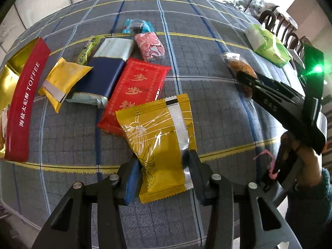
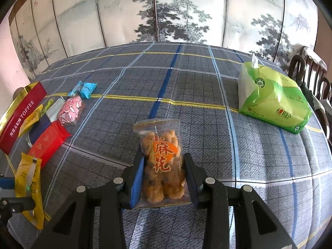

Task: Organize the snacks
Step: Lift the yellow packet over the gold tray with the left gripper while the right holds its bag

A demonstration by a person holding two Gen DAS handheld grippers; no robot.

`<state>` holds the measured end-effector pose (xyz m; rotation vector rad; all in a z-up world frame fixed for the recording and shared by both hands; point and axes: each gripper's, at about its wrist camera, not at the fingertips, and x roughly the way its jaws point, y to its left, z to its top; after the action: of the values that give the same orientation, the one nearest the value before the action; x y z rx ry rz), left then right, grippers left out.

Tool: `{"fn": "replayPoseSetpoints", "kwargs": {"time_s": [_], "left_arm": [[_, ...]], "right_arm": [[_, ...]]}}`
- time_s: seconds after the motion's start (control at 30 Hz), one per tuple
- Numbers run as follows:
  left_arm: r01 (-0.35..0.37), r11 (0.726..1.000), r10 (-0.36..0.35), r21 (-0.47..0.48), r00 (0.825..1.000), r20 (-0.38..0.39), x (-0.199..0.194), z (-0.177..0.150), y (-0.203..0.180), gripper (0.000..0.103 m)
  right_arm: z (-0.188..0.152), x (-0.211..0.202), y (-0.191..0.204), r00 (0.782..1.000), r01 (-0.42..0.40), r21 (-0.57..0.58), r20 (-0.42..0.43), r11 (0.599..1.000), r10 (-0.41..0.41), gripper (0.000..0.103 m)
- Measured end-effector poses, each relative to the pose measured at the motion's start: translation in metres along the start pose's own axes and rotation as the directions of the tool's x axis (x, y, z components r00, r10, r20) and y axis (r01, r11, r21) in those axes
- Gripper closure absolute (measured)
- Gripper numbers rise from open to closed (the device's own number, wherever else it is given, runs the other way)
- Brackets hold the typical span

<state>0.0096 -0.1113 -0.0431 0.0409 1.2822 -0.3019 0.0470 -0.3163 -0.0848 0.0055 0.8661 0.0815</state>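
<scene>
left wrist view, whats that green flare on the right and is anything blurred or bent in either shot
Left wrist view: the green flare is a lit spot blooming on the right gripper, washing out detail around it; the tablecloth grid bulges from fisheye. Right wrist view: sharp and evenly lit, the painted screen panels curve outward.

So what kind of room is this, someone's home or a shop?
Most likely a home dining room. A table under a plaid tablecloth holds a pack of tissues, carved wooden chairs stand beside it, and a folding screen painted with pines and mountains stands behind it.
</scene>
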Motion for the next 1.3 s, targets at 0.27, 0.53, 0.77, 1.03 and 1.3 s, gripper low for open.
{"fn": "replayPoseSetpoints", "kwargs": {"time_s": [0.27,0.53,0.77,1.03,1.3], "left_arm": [[-0.003,0.999,0.001,0.047,0.999,0.038,-0.016,-0.006,0.000,0.062],[-0.010,0.998,0.005,0.068,0.997,0.075,-0.031,-0.008,0.007,0.062],[-0.023,0.996,0.015,0.082,0.995,0.098,-0.045,-0.011,0.016,0.062],[-0.049,0.995,0.037,0.085,0.990,0.134,-0.060,-0.012,0.032,0.062],[-0.091,0.996,0.086,0.022,0.980,0.178,-0.078,-0.001,0.074,0.062]], "right_arm": [[0.003,0.001,0.007,0.998,0.061,0.028,-0.016,0.998,-0.061,0.066],[0.003,0.002,0.011,0.993,0.117,0.085,-0.006,0.989,-0.117,0.066],[0.002,0.002,0.014,0.992,0.123,0.086,-0.007,0.989,-0.123,0.066],[0.002,0.003,0.013,0.992,0.122,0.086,-0.007,0.989,-0.122,0.066],[0.002,0.003,0.013,0.992,0.123,0.086,-0.007,0.989,-0.123,0.066]]}}
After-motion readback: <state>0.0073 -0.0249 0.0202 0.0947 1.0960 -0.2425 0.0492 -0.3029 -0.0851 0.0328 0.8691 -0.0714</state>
